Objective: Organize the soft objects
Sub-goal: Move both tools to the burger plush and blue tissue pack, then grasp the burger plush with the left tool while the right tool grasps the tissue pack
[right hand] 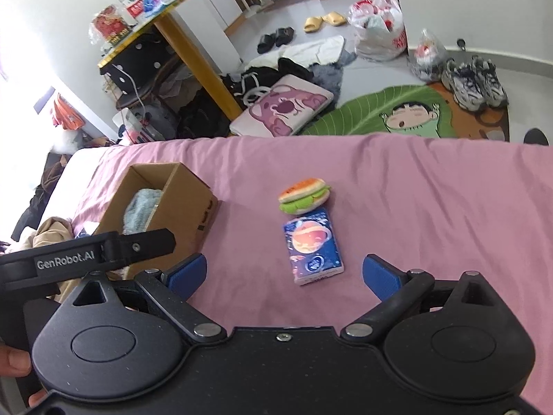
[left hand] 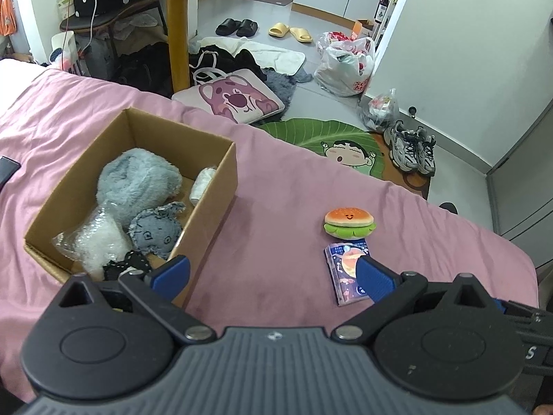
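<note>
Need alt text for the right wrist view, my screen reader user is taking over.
The open right tongs hover over a pink bedsheet, lined up with a space-print tissue pack lying flat, a burger plush touching its far end. A cardboard box holding a fluffy blue toy sits to the left; a cluttered floor lies beyond.

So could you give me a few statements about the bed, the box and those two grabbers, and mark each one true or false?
1. The burger toy lies inside the cardboard box. False: it lies on the pink sheet, outside the box.
2. The fluffy grey plush is in the box. True.
3. The right gripper is shut on the planet-print pack. False: it is open and holds nothing.
4. The left gripper is open. True.
5. The pack lies right beside the burger toy. True.
</note>
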